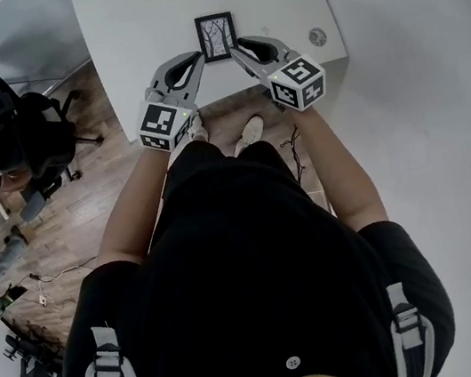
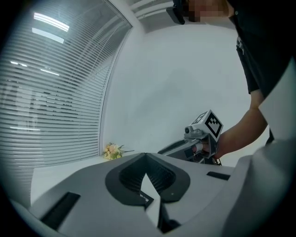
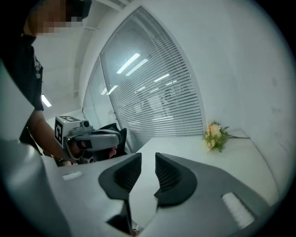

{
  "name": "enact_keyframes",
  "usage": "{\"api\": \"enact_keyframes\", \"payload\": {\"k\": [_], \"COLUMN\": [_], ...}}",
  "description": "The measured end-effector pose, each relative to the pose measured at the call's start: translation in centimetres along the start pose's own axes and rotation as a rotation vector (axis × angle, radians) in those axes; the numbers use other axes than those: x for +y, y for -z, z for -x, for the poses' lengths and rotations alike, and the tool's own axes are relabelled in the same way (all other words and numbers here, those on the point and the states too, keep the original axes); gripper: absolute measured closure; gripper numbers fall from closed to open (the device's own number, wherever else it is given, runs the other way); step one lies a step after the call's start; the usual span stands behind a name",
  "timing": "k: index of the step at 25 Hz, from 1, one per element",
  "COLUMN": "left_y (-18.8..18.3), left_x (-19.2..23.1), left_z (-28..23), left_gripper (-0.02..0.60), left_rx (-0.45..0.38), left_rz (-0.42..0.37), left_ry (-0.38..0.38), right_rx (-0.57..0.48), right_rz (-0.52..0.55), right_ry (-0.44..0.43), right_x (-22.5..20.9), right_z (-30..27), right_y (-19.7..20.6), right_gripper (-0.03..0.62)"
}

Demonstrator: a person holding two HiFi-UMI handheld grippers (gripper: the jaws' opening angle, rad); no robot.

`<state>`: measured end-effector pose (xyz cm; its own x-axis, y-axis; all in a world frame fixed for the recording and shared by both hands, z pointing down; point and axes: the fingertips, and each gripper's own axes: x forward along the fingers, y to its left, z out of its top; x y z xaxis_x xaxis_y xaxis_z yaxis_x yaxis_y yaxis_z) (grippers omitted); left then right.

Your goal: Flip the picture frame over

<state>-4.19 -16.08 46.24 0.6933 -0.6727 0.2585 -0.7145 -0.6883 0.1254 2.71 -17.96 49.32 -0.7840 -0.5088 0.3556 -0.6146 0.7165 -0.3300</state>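
A small black picture frame (image 1: 216, 37) with a drawing of trees facing up rests near the front edge of the white table (image 1: 137, 38). In the head view my left gripper (image 1: 197, 57) is at its lower left corner and my right gripper (image 1: 239, 46) at its lower right corner. The left gripper view shows the left gripper's (image 2: 146, 159) tips touching with nothing between them. In the right gripper view the right gripper (image 3: 148, 157) has a narrow gap between its pads, with only the table top behind it. Neither gripper view shows the frame.
A bunch of pale flowers (image 3: 214, 135) lies at the table's far edge by the wall. A round cable port (image 1: 317, 36) sits at the table's right front. A black office chair (image 1: 22, 130) stands on the wooden floor to the left, in front of blinds (image 2: 55, 92).
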Motion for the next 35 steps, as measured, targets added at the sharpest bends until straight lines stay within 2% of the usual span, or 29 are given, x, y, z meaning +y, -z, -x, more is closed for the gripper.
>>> {"api": "enact_keyframes", "payload": {"k": [4, 13, 16, 26, 29, 35], "left_y": [-1.7, -6.6, -8.6, -13.4, -14.4, -15.8], "left_x": [-0.7, -3.3, -4.2, -5.5, -5.8, -5.9], "left_z": [1.0, 2.9, 3.3, 4.2, 4.3, 4.4], "left_gripper": [0.575, 0.575, 0.575, 0.575, 0.575, 0.575], "left_rx": [-0.017, -0.055, -0.094, -0.162, -0.152, -0.190], "left_rz": [-0.009, -0.038, -0.054, -0.078, -0.087, -0.090], "left_ry": [0.014, 0.053, 0.075, 0.078, 0.069, 0.056], "right_rx": [-0.044, -0.164, -0.188, -0.281, -0.302, -0.318], "right_rz": [0.099, 0.167, 0.200, 0.275, 0.286, 0.308], "right_ry": [0.017, 0.006, -0.002, -0.025, -0.029, -0.011], "right_x": [2.2, 5.1, 6.2, 9.1, 9.6, 9.8], "right_z": [1.4, 5.3, 6.4, 9.3, 9.8, 10.1], "right_y": [-2.1, -7.2, -9.1, -13.7, -14.7, -15.8], "right_gripper": [0.503, 0.525, 0.533, 0.583, 0.583, 0.583]}}
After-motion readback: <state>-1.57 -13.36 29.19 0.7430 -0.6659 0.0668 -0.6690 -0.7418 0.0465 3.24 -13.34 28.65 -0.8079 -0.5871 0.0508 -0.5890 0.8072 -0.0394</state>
